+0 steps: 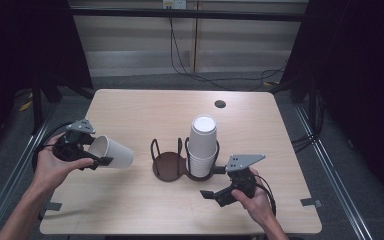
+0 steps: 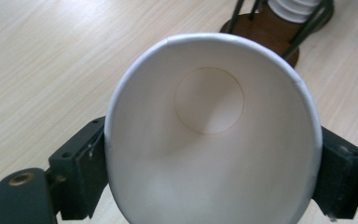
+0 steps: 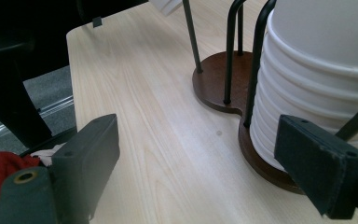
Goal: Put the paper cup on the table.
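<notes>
Left of the holder (image 1: 172, 162), cup (image 1: 112, 152) lies sideways.

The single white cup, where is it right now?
In the high view the single cup is on the table's left side, held sideways in the left tongs, left of the brown cup holder and the stack of cups.

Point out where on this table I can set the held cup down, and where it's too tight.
Free: the far stretch of table behind the cup holder, and the near strip between the left gripper with its paper cup and the right gripper. Crowded: around the cup stack, where the right gripper sits close beside it.
</notes>
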Tool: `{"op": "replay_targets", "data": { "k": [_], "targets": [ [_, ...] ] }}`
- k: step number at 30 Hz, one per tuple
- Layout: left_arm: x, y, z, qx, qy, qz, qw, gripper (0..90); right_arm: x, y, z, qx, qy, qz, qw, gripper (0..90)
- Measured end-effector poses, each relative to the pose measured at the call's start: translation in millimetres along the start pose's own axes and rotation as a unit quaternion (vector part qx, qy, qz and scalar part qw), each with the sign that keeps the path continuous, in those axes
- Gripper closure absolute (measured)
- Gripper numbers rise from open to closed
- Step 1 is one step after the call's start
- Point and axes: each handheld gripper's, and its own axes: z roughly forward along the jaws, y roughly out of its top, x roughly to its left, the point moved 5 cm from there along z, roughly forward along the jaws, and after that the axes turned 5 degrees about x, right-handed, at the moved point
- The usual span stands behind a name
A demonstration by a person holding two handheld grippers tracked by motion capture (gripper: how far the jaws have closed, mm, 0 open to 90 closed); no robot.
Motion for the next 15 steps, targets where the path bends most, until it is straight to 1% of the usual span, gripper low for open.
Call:
{"op": "replay_targets", "data": {
  "k": [2, 4, 5, 6, 7, 8, 9, 10, 11, 12, 13, 14, 15],
  "targets": [
    [2.1, 5.2, 4.3, 0.011, 0.010, -0.003, 0.9999, 13.9, -0.2, 0.2, -0.6, 0.000, -0.002, -0.001, 1.0000, 14.5],
    [2.4, 9.6, 8.3, 0.032, 0.008, 0.004, 0.9994, 13.9, -0.5, 0.4, -1.7, -0.001, -0.003, -0.002, 1.0000, 14.4],
    [2.7, 11.9, 10.4, 0.040, 0.010, 0.008, 0.9991, 13.9, -0.7, 0.5, -2.2, -0.002, -0.004, -0.001, 1.0000, 14.4],
    [2.7, 11.9, 10.4, 0.040, 0.010, 0.008, 0.9991, 13.9, -0.7, 0.5, -2.2, -0.002, -0.004, -0.001, 1.0000, 14.4],
    [3.4, 15.6, 11.8, 0.049, 0.012, 0.012, 0.9987, 13.9, -1.9, 0.2, -3.1, -0.003, -0.006, 0.001, 1.0000, 14.5],
    [5.3, 22.6, 13.9, 0.045, 0.012, 0.008, 0.9989, 13.9, -2.3, -0.1, -3.0, -0.002, -0.007, 0.002, 1.0000, 14.4],
    [5.0, 25.9, 16.0, 0.048, 0.010, 0.007, 0.9988, 13.9, -2.8, -0.4, -2.6, -0.001, -0.008, 0.002, 1.0000, 14.5],
    [5.3, 28.7, 17.7, 0.057, 0.012, 0.015, 0.9982, 13.9, -2.8, -0.8, -2.3, 0.000, -0.007, 0.003, 1.0000, 14.4],
    [5.3, 28.7, 17.7, 0.057, 0.012, 0.015, 0.9982, 13.8, -2.7, -1.1, -2.0, 0.000, -0.007, 0.002, 1.0000, 14.5],
    [2.9, 34.2, 19.7, 0.063, 0.021, 0.018, 0.9977, 13.8, -2.1, -1.4, -1.9, 0.003, -0.007, 0.002, 1.0000, 14.5],
    [2.9, 34.2, 19.7, 0.063, 0.021, 0.018, 0.9977, 13.8, -2.1, -1.4, -1.9, 0.003, -0.007, 0.002, 1.0000, 14.5],
    [0.2, 38.1, 21.5, 0.069, 0.020, 0.026, 0.9971, 13.8, -1.3, -1.4, -1.8, 0.003, -0.008, 0.000, 1.0000, 14.5],
    [-2.0, 39.9, 23.7, 0.081, 0.024, 0.029, 0.9960, 13.8, -1.0, -1.3, -1.8, 0.002, -0.007, 0.000, 1.0000, 14.5]
  ]
}}
